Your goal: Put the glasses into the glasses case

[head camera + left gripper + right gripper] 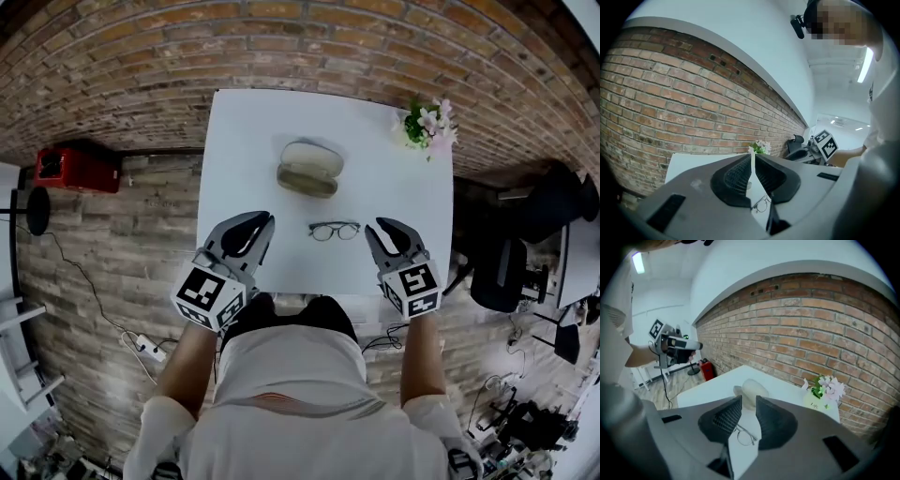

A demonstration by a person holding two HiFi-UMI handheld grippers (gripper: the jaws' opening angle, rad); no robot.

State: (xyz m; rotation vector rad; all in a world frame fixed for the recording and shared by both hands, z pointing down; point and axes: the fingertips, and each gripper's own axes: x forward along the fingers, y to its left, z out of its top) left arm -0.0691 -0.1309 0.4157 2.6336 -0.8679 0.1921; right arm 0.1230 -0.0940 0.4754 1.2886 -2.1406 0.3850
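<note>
A pair of thin dark-framed glasses [335,230] lies on the white table [244,131], lenses upright, near the front edge. Behind them rests the beige glasses case [307,169], lid open. My left gripper [263,223] hovers just left of the glasses, its jaws together with nothing between them. My right gripper [379,231] hovers just right of the glasses, jaws apart and empty. In the right gripper view the glasses [745,436] show low in the gap between the pads, and the case [752,391] beyond them. In the left gripper view the glasses [761,205] lie below the jaws.
A small pot of pink and white flowers [427,124] stands at the table's far right corner. A brick wall runs behind the table. On the floor are a red box [75,167] at left, a black chair [502,272] at right and a power strip [148,349].
</note>
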